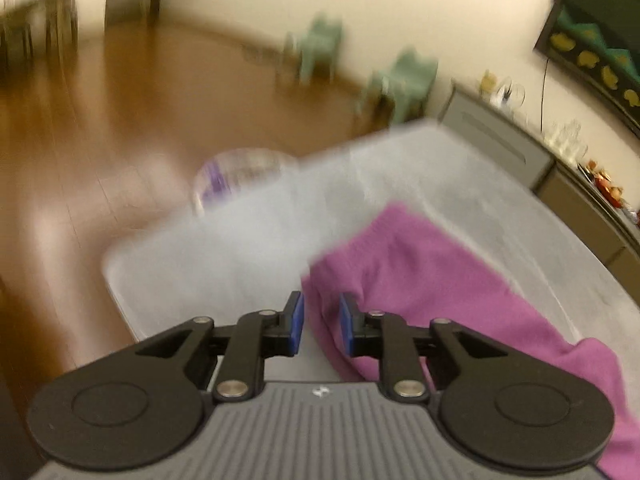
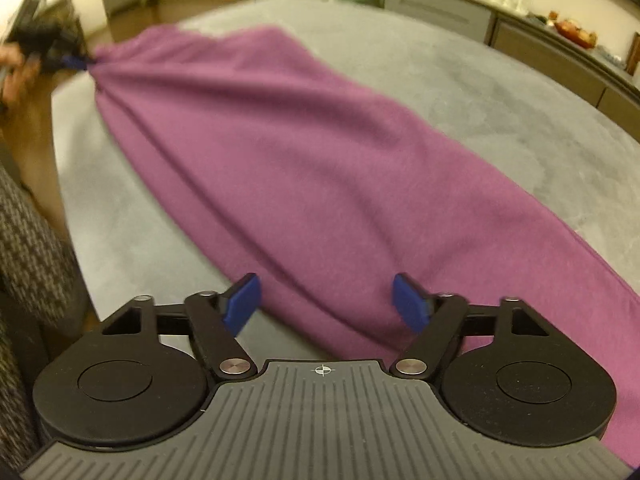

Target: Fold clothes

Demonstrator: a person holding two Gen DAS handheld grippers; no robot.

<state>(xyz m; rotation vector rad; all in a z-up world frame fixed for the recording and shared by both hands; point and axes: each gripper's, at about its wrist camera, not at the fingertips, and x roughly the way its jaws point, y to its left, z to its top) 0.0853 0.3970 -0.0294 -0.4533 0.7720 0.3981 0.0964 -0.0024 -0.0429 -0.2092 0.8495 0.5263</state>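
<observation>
The purple cloth (image 2: 304, 160) is seen stretched across the grey table (image 2: 480, 92), its long axis running from upper left, where the left gripper (image 2: 74, 62) is clamped on its bunched end, to lower right beneath the parted right gripper (image 2: 326, 304).
</observation>
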